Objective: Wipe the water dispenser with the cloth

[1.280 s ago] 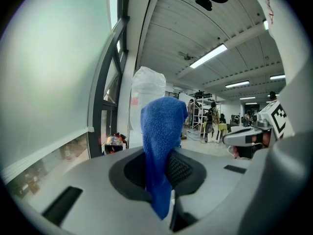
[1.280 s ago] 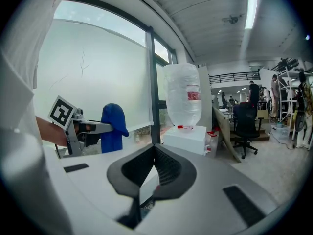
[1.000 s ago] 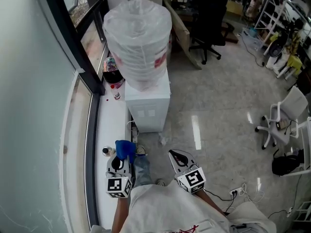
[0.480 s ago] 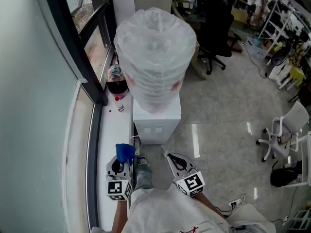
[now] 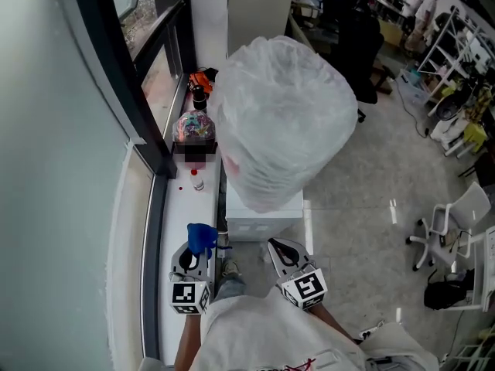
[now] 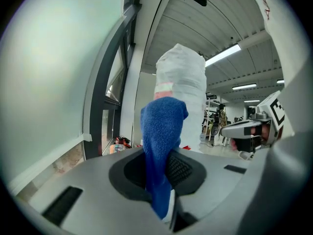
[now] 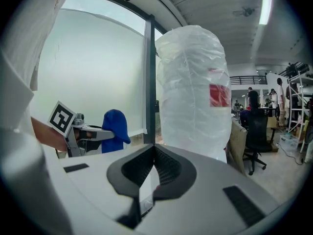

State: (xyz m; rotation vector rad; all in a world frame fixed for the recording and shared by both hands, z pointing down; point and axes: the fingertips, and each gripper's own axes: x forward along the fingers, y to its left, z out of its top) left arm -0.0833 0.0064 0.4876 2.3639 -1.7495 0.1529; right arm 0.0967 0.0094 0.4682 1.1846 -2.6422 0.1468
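One blue cloth [image 6: 162, 131] pinched in the left gripper [image 5: 199, 252], right gripper [image 7: 154, 154] closed and empty, water dispenser [image 5: 263, 221] ahead.

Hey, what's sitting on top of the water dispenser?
A big bottle wrapped in a cloudy plastic bag stands on the white water dispenser. The bag hides its neck and water level.

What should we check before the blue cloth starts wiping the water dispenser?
1. Cloth held: ok. The left gripper is shut on the blue cloth.
2. Other gripper free: ok. The right gripper is shut with nothing in it.
3. Target ahead: ok. The water dispenser stands in front of both grippers.
4. Cloth touching it: not ok. They are apart.
5. Where the dirt is: cannot tell. A plastic bag covers the bottle on top.
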